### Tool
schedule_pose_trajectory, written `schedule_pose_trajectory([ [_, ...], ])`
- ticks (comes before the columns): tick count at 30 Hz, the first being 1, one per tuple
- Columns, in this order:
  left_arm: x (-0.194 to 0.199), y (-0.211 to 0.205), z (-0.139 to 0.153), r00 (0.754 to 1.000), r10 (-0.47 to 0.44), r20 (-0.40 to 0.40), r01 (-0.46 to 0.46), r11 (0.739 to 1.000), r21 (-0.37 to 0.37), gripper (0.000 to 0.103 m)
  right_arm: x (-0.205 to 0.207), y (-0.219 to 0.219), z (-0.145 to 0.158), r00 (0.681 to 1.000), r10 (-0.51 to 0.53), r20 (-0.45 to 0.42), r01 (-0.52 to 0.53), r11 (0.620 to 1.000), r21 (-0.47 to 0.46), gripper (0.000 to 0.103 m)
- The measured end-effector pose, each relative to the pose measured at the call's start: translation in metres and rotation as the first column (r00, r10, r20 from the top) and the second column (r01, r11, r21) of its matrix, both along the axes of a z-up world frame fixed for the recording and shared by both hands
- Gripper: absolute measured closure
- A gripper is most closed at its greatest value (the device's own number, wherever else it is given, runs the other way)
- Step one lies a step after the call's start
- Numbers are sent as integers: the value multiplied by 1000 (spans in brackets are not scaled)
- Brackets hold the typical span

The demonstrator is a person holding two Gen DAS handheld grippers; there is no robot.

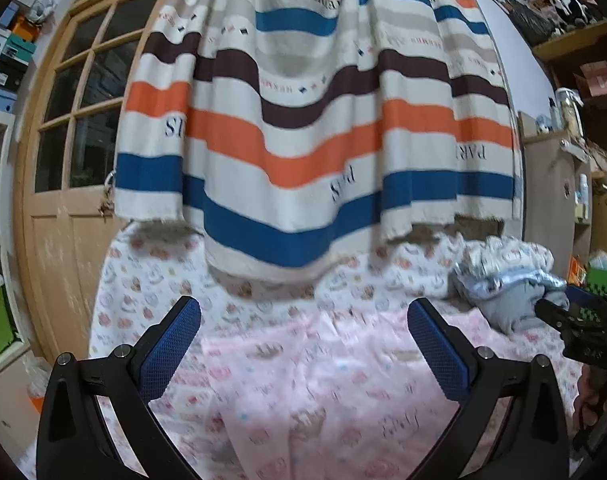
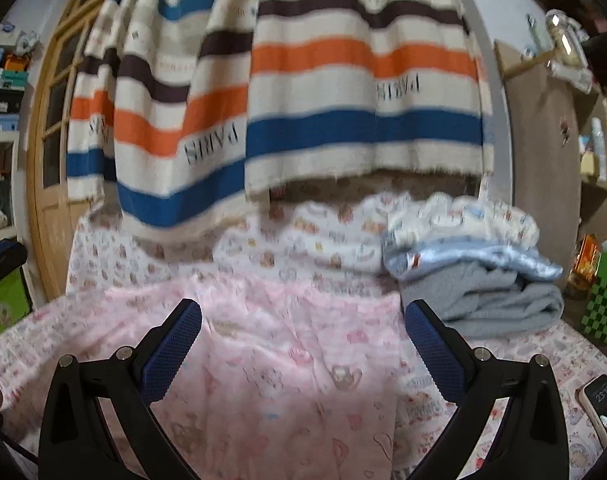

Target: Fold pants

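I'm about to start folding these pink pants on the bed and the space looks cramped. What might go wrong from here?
1. The folded blankets sit right at the pants' far right corner; the open right hand-held gripper could snag them instead.
2. The striped curtain hangs low over the bed's far edge, so a lifted pant leg may brush it.
3. A phone lies near the right edge and could get swept off.

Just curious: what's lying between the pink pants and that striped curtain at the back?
Only the printed bedsheet, bunched a little, lies between the pink pants and the striped curtain; the right wrist view shows it best.
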State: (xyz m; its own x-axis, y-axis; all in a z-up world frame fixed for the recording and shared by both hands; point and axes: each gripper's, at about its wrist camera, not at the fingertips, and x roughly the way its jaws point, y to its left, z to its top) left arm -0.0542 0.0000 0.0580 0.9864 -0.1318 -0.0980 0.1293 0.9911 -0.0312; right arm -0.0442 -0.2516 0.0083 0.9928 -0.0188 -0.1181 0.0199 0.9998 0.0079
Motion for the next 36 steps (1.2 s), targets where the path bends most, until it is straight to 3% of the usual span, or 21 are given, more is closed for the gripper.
schedule_pose_trajectory([
  [7, 20, 7, 23, 997, 63, 51, -65, 997, 40, 0, 15, 29, 40, 991, 126, -44, -128, 992, -25, 1],
  [13, 54, 22, 39, 987, 124, 97, -114, 988, -104, 0, 55, 40, 63, 988, 130, -83, -126, 991, 53, 1],
  [17, 108, 25, 51, 979, 192, -71, -194, 981, -18, 0, 83, 44, 73, 994, 43, -104, -46, 999, -28, 1],
  [18, 118, 30, 51, 972, 215, -91, -219, 975, -32, 0, 93, 46, 75, 994, 28, -105, -34, 998, -57, 1],
  [21, 143, 51, 49, 970, 226, -85, -235, 964, -125, 0, 120, 46, 81, 989, 74, -131, -81, 996, -43, 1],
  [25, 175, 60, 43, 978, 193, -82, -201, 975, -100, 0, 162, 54, 87, 971, 154, -182, -160, 987, -15, 3],
  [27, 190, 60, 38, 977, 184, -103, -191, 980, -60, 0, 185, 61, 87, 956, 198, -215, -204, 979, -5, 3],
  [29, 205, 62, 27, 974, 179, -140, -186, 982, -33, 0, 214, 68, 81, 915, 287, -283, -292, 956, 27, 3],
  [33, 215, 75, 3, 966, 164, -201, -181, 981, -69, 0, 271, 82, 60, 846, 347, -405, -333, 937, 107, 3],
  [34, 216, 77, -7, 961, 194, -196, -211, 975, -65, 0, 287, 87, 52, 823, 362, -438, -343, 931, 125, 8],
  [36, 225, 80, -22, 938, 213, -274, -237, 970, -57, 0, 307, 97, 41, 793, 370, -484, -353, 927, 130, 15],
])
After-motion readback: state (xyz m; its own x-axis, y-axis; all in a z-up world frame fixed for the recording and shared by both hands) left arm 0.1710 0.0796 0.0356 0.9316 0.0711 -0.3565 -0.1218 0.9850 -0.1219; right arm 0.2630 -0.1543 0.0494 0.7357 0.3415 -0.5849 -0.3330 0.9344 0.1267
